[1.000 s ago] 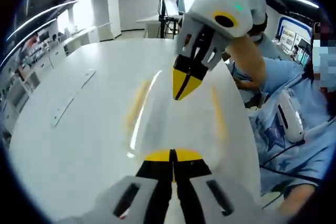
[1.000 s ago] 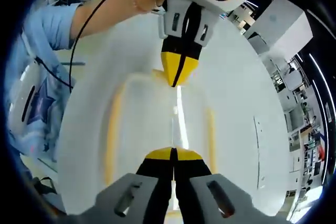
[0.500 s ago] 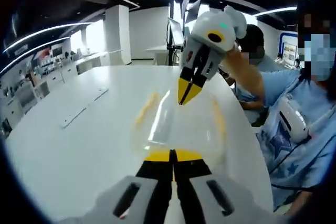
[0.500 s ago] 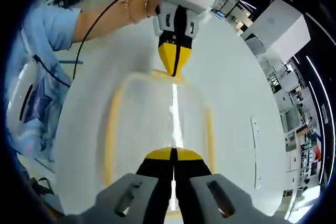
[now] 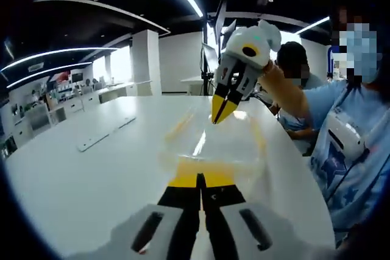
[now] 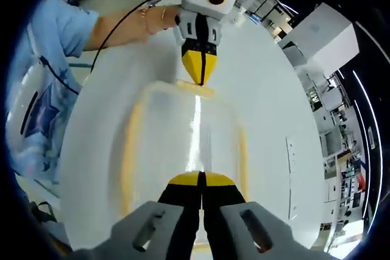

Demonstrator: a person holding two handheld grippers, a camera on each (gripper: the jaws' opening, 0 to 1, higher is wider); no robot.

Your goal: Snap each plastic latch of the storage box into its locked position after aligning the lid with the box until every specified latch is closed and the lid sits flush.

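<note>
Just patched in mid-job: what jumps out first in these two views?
The clear storage box with yellow latches lies flat on the white table, spanning the gap between the grippers. The left gripper, jaws together, points at the yellow latch on the far end, and the right gripper hangs over the opposite end.

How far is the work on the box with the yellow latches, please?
Done: the clear lid lies on the clear plastic storage box. In hand: the shut left gripper and right gripper each meet an end yellow latch. Left: whether latches are locked cannot be told.
</note>
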